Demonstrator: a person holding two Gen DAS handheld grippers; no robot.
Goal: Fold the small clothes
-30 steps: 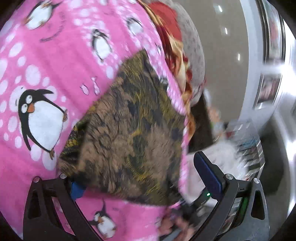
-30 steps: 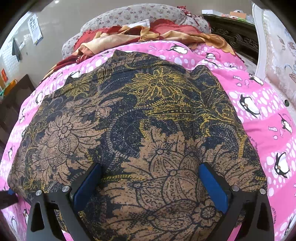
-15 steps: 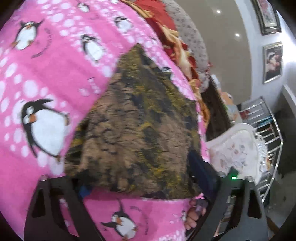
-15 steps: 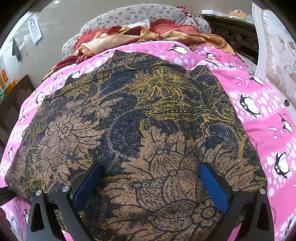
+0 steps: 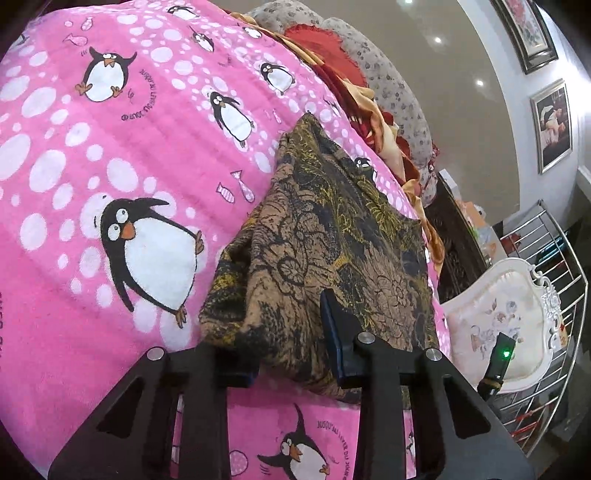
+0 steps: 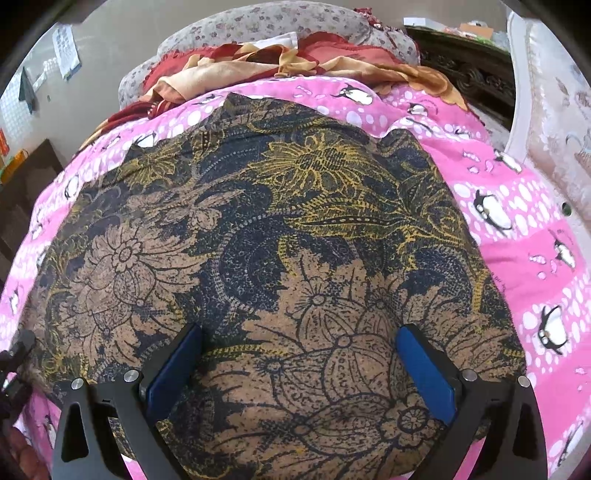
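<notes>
Garment: small batik-print cloth [image 6: 280, 266], brown/navy/yellow floral, lies spread on the pink penguin blanket [image 5: 110, 147] covering the bed; fills most of the right wrist view.
Garment edge, left wrist view: near corner of the cloth [image 5: 314, 266] is bunched & lifted off the blanket w/ a deep fold beside it; rest slopes away flat toward the far end.
Left claw [image 5: 291, 350]: jaws have just been closing, now narrow, w/ the cloth's near hem bunched between them; blue pads press into the fabric from both sides, so clamped on the cloth.
Right claw [image 6: 299, 373]: jaws wide apart, blue pads resting over the near part of the cloth; fabric lies flat between them, not pinched. Pads look to touch the cloth surface but can't tell how firmly.
Other claw seen from right view: black tip of the left claw [image 6: 18, 354] at far left edge, right at the cloth's corner.
Blanket: pink w/ white dots, penguins, small fish; shows all round the cloth.
Far end of bed: heap of red/orange fabric [image 6: 258, 59] & a grey floral cushion [image 6: 258, 22] behind it, well apart from the cloth.
Beside bed: white ornate headboard-like panel [image 5: 495, 314], dark carved wood furniture [image 6: 469, 70], metal rack [image 5: 554, 266].
Wall: framed pictures [image 5: 552, 125], ceiling spots.
</notes>
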